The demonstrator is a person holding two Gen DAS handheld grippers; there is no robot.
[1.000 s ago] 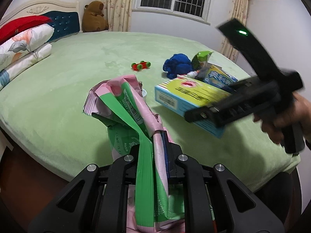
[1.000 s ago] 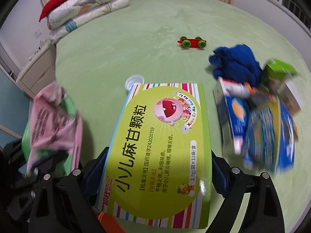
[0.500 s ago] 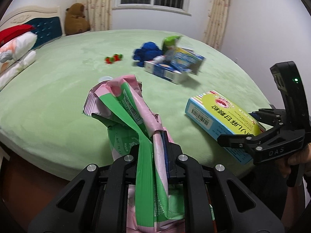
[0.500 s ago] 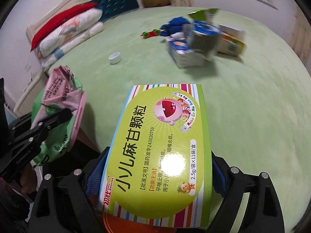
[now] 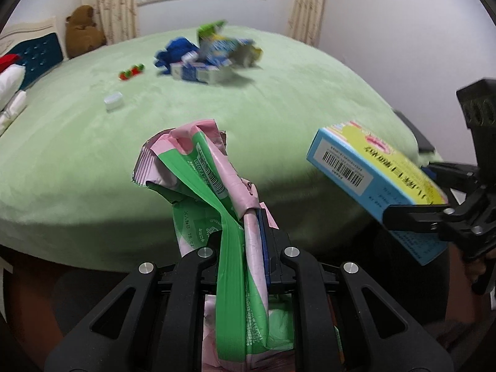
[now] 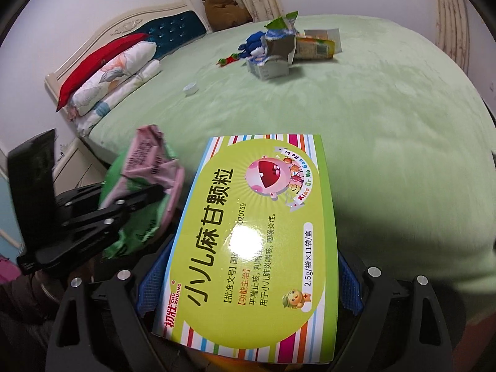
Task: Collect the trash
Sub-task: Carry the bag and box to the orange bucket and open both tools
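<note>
The left tongs (image 5: pixel 252 217) are pinched nearly closed on a crumpled pink and green wrapper (image 5: pixel 198 167), which sticks up from between the fingers. The wrapper carries a small barcode and fine printing too creased to read.

The right tongs (image 6: pixel 248 266) are spread wide and grip a flat medicine box (image 6: pixel 257 235) by its two long sides, with blue pads pressed against each edge. The lid of the box is lime green with a border of coloured stripes. Large black Chinese characters read 小儿麻甘颗粒. A red logo in the corner reads 初壮, with CHU ZHUANG in small letters. A pink cartoon face sits near the top beside the curved words "Xiao Er Ma Gan Ke Li". A white tag reads 2.5g/袋×11袋/盒. Part of a number, ending 020759, shows beside a bright glare spot. In the left wrist view the same box shows a blue side with a barcode on a white label.

Both pieces of trash are held in the air over the near edge of a bed (image 6: pixel 387 117) covered in pale green.

Farther across the bed lies a heap of opened cartons (image 6: pixel 279 52) with a blue cloth (image 6: pixel 252 45). Just beside the heap is a red and green toy car (image 5: pixel 131 72), and a small white cap (image 6: pixel 190 88) lies apart from both. Pillows (image 6: pixel 114 74) and a brown plush bear (image 6: pixel 223 7) sit by the headboard.
</note>
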